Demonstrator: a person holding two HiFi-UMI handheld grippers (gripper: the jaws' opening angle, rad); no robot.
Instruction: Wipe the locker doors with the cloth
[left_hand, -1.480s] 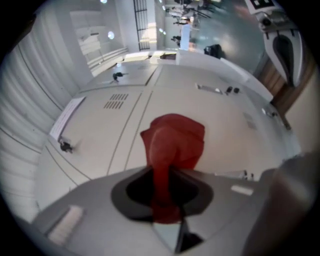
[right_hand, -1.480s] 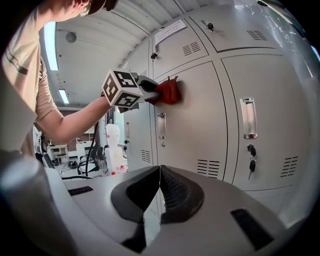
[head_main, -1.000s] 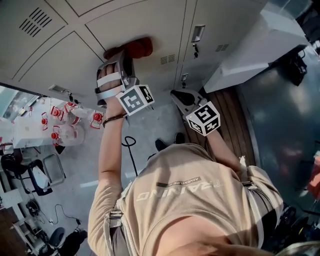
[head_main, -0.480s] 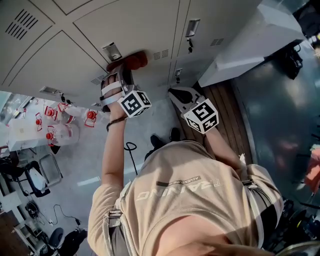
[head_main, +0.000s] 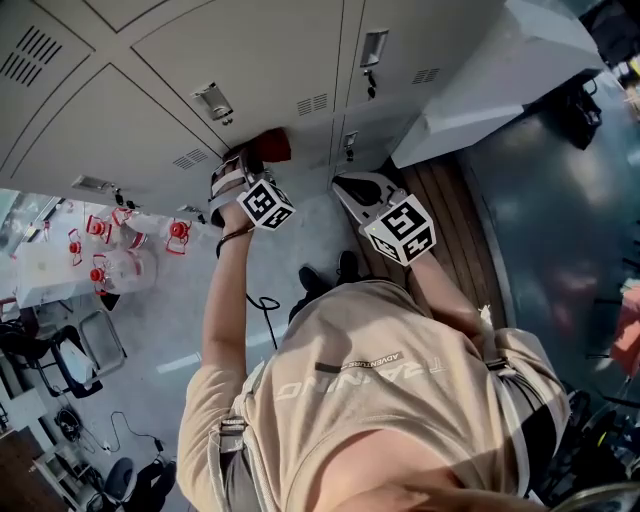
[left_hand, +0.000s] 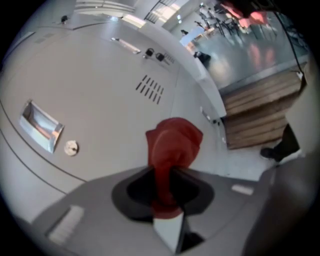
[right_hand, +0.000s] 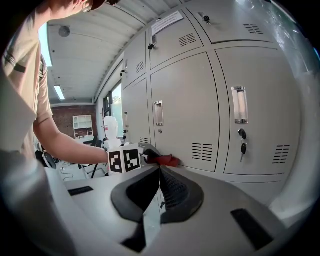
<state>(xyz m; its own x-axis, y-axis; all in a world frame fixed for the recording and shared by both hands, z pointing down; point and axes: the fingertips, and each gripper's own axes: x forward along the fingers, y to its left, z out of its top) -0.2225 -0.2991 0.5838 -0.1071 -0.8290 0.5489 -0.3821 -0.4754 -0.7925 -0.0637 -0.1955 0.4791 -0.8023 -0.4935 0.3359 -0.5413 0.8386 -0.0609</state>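
Plainly the wiping is under way: the left gripper (left_hand: 162, 176) has its jaws clamped on a crumpled dark-red cloth (left_hand: 173, 145), whose bunched free end is pressed against a pale grey metal locker door (left_hand: 100, 100). In the head view the cloth sits at 12 o'clock of that gripper's marker cube, low on the bank of doors. The right gripper (right_hand: 159, 186) has its jaws closed together with nothing between them. It hangs apart from the lockers, at 3 o'clock of the left one in the head view.

No streak or sheen marks off wiped metal from unwiped, so I cannot tell how much is done. Judging by the many doors in sight, most of the job probably remains.

For room, in the left gripper view a recessed metal handle (left_hand: 41, 131) lies at 9 o'clock of the cloth. A set of vent slots (left_hand: 150, 90) lies at 12 o'clock, and the door's edge, with brown wooden planks (left_hand: 260, 112) beyond it, lies at 2 o'clock. Flat open panel spreads toward 10 and 11 o'clock.
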